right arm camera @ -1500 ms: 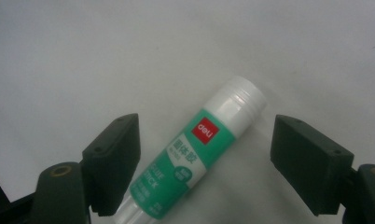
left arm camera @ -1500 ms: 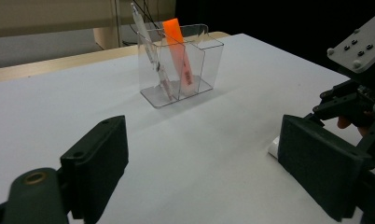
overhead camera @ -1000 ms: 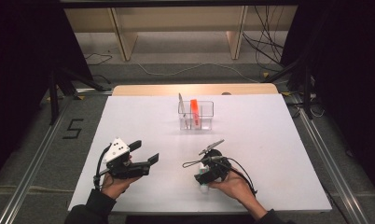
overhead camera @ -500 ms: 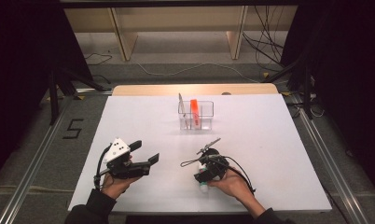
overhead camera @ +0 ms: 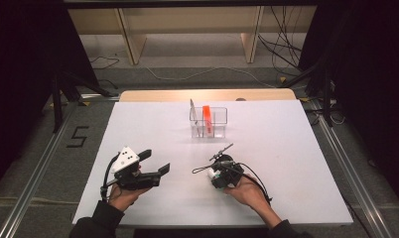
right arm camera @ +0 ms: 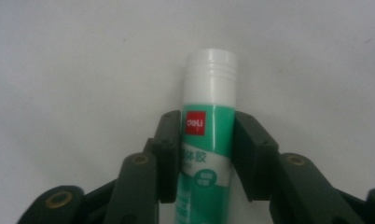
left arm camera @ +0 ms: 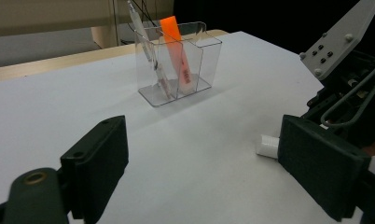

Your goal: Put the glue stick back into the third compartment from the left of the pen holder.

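On the table, a pen holder stands toward the far edge, a marker and a pen in it. Nearer, the glue stick lies between the right gripper's jaws, right of the left gripper.

Clear three-part organizer stands on white table, toward its far edge. Orange highlighter upright in one section; slim pen leans in the neighbouring one. Wooden shelving beyond; cables on floor.
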Demonstrator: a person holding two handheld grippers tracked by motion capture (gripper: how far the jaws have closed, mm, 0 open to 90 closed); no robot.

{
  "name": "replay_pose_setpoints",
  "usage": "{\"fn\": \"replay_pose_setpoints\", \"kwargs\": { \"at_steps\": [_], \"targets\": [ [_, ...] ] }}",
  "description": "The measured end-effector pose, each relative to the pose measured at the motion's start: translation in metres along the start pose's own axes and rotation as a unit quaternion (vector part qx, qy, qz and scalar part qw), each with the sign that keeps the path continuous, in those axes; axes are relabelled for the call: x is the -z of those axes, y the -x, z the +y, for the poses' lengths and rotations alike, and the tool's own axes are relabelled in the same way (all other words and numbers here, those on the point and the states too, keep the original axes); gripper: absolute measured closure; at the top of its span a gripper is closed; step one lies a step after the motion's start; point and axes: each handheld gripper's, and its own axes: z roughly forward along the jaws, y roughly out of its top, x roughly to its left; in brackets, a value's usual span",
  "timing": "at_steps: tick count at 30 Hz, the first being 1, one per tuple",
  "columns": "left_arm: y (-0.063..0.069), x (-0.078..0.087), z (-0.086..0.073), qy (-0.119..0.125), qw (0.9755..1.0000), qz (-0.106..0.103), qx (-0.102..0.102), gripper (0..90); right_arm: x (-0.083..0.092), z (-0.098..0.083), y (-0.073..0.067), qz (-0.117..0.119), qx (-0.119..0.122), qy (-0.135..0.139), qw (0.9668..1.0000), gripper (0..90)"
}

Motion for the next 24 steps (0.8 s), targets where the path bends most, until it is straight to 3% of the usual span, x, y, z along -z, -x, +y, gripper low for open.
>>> {"fn": "replay_pose_setpoints", "kwargs": {
  "at_steps": [5,8,16,24],
  "targets": [
    [0.000,0.000,0.000,0.002,1.0000,0.000,0.000,15.9,0.000,0.000,-0.002,-0.011,0.015,0.004,0.9998,66.1],
    [0.000,0.000,0.000,0.002,1.0000,0.000,0.000,15.9,0.002,0.000,-0.002,-0.006,0.024,0.013,0.9996,66.2],
    [0.000,0.001,0.001,0.003,1.0000,0.001,0.000,15.9,0.013,0.000,0.004,0.007,0.027,0.062,0.9977,66.2],
    [0.000,0.001,0.001,0.004,1.0000,0.001,0.000,15.9,0.024,-0.001,0.012,0.008,0.019,0.118,0.9929,66.2]
  ]
}}
